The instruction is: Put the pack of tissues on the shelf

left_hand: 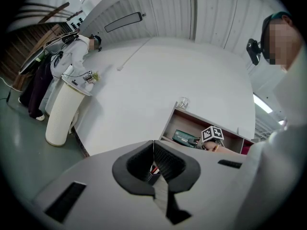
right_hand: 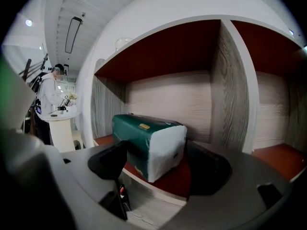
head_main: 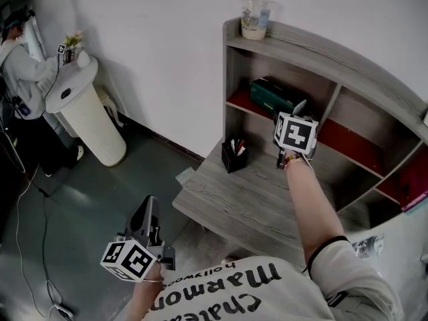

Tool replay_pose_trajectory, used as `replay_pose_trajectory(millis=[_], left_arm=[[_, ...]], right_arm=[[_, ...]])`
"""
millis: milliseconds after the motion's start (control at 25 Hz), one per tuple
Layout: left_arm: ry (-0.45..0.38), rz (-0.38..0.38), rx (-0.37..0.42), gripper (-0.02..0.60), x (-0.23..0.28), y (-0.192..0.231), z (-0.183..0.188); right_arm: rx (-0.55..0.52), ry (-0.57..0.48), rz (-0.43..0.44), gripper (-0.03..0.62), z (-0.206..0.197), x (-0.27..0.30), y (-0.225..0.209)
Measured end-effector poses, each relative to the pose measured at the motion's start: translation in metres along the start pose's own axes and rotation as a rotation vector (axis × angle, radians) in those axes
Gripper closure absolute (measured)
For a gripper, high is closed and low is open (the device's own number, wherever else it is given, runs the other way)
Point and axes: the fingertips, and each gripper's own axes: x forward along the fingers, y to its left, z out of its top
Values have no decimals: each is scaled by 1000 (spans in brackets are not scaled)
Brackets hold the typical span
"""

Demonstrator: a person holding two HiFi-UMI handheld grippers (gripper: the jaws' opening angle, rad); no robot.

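The green pack of tissues lies on the red floor of the upper left compartment of the grey shelf unit. In the right gripper view the pack shows its white end and rests flat near the compartment's front edge. My right gripper is held up just in front of it. That gripper is open, its dark pads wide on either side of the pack's near end and not pressing it. My left gripper hangs low over the floor, its pads together and empty.
A clear plastic cup stands on top of the shelf unit. A black pen holder sits on the grey desk top below the compartments. Far left, a person works at a white round stand.
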Motion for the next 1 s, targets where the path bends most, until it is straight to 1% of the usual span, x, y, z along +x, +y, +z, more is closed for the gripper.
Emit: replay_pose_trajectory(millis=[80,240,480,680,760,840,1000], left_arm=[[-3,1,0,563,-1,0,1],[-11,1,5,563,-4,-3,5],[-23,-3,12,563,-9,-8,6],[-31,-2,21,563,-17,-12,8],[-32,-5,24,563,-20,-15,10],[-35,-10,28,563,-24,-18,11],[-34,-37,40,564,-31,-29,10]], right_arm=[[13,0,-18,239,0,-1,-5],[55,0,-31,302,-4,-3,-11],[84,0,-34,365,-8,-6,-17],[84,10,0,365,-11,-10,-14],[69,16,28,364,-11,-12,-8],[50,21,58,343,-12,-18,-1],[41,17,135,342,-21,-45,17]])
